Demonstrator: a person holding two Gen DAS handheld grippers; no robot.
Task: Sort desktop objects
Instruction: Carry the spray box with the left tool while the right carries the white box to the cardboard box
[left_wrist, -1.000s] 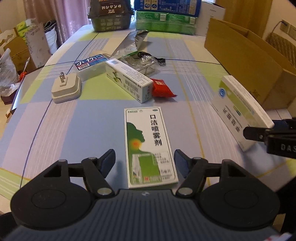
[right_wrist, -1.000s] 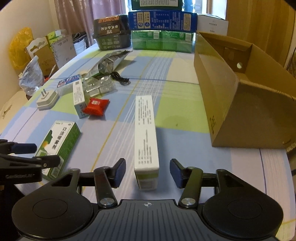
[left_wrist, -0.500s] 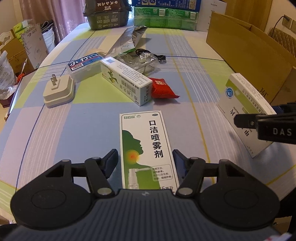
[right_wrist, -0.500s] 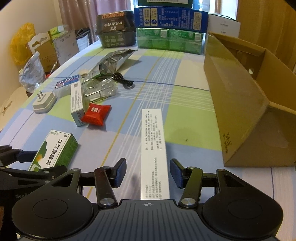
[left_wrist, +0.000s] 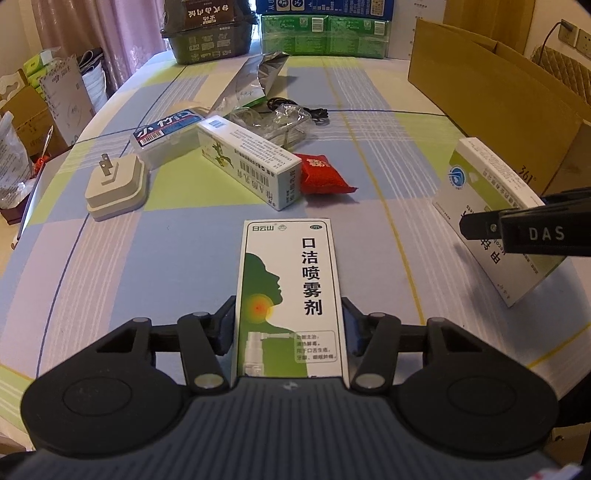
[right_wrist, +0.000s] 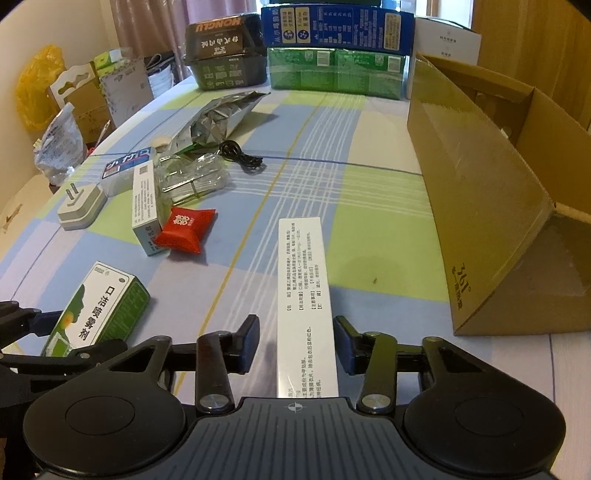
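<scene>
A green-and-white throat spray box (left_wrist: 288, 273) lies flat on the checked tablecloth. My left gripper (left_wrist: 288, 325) is shut on its near half, with a pad against each long side. The same box (right_wrist: 99, 306) shows at the lower left of the right wrist view. A long white medicine box (right_wrist: 301, 277) stands on its narrow edge. My right gripper (right_wrist: 295, 343) straddles it, open: the right pad is almost touching and a gap shows at the left pad. In the left wrist view this box (left_wrist: 491, 206) leans, with a right finger (left_wrist: 480, 225) across it.
An open cardboard carton (right_wrist: 480, 184) lies on its side at the right. Beyond my grippers are a white plug adapter (left_wrist: 114, 184), a red packet (left_wrist: 321, 173), a long white-and-green box (left_wrist: 247, 158), a blue-labelled case (left_wrist: 166, 129), a foil bag (left_wrist: 255, 77) and a black cable (right_wrist: 240, 157). Stacked packages (right_wrist: 332, 70) line the far edge.
Both grippers slid forward along their boxes, so each box now reaches deep between the fingers. Both pairs of fingers have narrowed a little, the left onto the spray box.
</scene>
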